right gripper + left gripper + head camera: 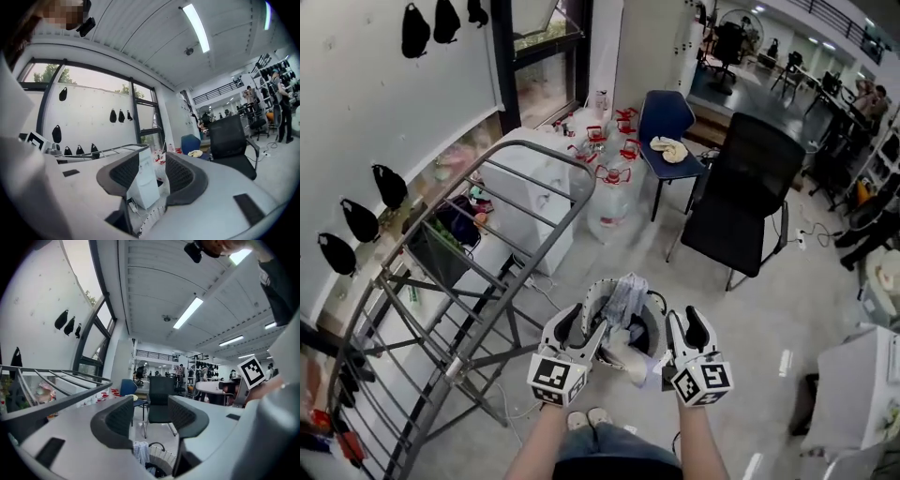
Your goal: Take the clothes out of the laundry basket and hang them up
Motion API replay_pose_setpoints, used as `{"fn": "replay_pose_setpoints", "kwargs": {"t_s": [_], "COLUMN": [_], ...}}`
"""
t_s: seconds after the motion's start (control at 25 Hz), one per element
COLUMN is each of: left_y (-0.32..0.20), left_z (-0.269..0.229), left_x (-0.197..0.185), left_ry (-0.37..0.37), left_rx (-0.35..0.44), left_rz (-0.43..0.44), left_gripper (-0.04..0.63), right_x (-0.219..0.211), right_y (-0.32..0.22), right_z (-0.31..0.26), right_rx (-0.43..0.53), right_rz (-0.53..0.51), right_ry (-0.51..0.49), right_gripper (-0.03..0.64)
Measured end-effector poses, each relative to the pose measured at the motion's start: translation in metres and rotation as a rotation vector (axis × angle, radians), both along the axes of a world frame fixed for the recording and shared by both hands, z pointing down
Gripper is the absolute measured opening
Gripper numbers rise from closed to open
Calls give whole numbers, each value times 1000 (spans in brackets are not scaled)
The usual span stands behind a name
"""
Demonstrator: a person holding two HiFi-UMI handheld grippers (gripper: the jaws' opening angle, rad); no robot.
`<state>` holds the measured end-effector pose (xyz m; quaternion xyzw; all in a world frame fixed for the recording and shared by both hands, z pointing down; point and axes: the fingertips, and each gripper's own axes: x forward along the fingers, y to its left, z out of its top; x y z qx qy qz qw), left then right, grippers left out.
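Observation:
A white laundry basket (656, 323) stands on the floor right in front of me, with a striped grey garment (628, 295) and white cloth heaped in it. My left gripper (581, 328) hovers over its left rim and my right gripper (686, 326) over its right rim, both pointing forward. In the left gripper view the jaws (150, 416) stand apart with nothing between them, and the basket (161, 458) with clothes shows below. The right gripper (154, 176) also stands open; only a far white cabinet (143, 180) shows through the gap. A grey metal drying rack (469, 244) stands to my left.
The white cabinet (534, 183) sits behind the rack, with several water jugs (609, 187) next to it. A black office chair (741, 197) and a blue chair (667, 122) holding a cloth stand ahead. Cables lie on the floor near the rack.

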<state>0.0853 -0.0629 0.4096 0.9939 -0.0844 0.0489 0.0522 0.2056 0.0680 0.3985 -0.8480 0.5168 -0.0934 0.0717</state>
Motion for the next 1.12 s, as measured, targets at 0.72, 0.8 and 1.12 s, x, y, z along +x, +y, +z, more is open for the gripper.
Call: {"fn": "replay_pose_setpoints", "kwargs": {"t_s": [0.72, 0.8, 1.12], "left_y": [47, 47, 54], "left_z": [91, 117, 234], "left_x": [80, 87, 111], "left_ry": [-178, -204, -315], "left_rx": [-68, -80, -99], "left_rz": [183, 196, 279], "left_gripper": [227, 227, 227], "right_x": [42, 45, 42], "right_y": [53, 52, 34], "right_z": [91, 120, 250], "right_rx": [-138, -171, -329], "right_rz": [109, 102, 18], "right_ry": [-139, -163, -217], "right_gripper": [161, 161, 161]}}
